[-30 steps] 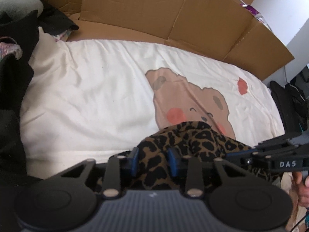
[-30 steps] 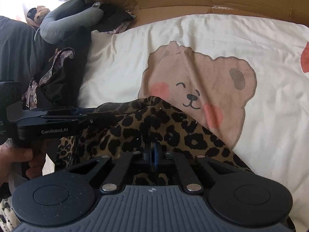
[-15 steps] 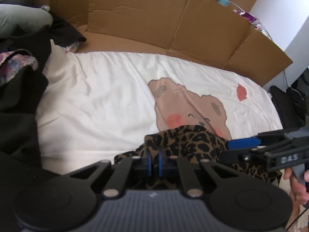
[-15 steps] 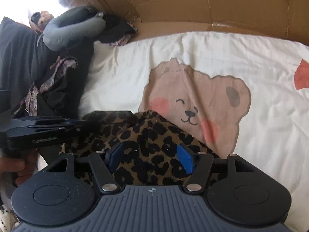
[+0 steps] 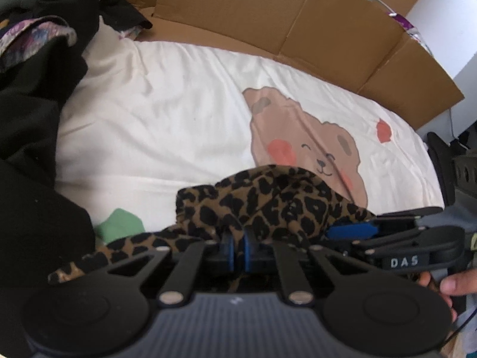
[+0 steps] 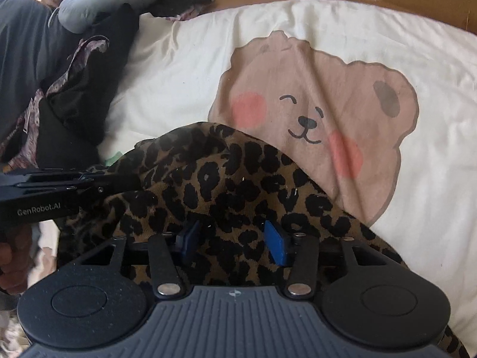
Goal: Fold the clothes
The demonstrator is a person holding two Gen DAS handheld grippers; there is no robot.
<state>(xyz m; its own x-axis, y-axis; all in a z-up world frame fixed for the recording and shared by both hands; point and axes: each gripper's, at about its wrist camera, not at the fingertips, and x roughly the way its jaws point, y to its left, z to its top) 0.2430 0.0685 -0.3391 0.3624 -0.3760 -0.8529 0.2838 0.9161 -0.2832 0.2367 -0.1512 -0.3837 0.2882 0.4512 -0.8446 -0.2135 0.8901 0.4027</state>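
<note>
My left hand-held gripper [image 5: 237, 249] is clamped on a pinch of the leopard-print garment [image 5: 280, 203], its blue pads [image 5: 229, 252] drawn nearly together with a thin fold of the cloth rising between them. The garment lies bunched on the bed, on the cream bedsheet [image 5: 167, 119], just below the printed bear [image 5: 301, 140], and its upper edge overlaps the lower part of that bear. A narrow strip of the same cloth trails off to the left, beside a green patch [image 5: 119, 223] printed on the sheet. My right hand-held gripper [image 6: 235, 238] sits over the middle of the garment with its jaws apart and closing; the leopard cloth lies between the two blue pads [image 6: 275, 241] but they do not press on it. From the right wrist view the left hand-held gripper comes in from the left edge and meets the garment's left side; from the left wrist view the right one comes in from the right edge at the garment's right side, with my hand [image 5: 447, 283] behind it. A heap of dark clothes [image 5: 29, 104] lies on the left side of the bed, well apart from the garment, and cardboard [image 5: 268, 12] stands along the far edge.
</note>
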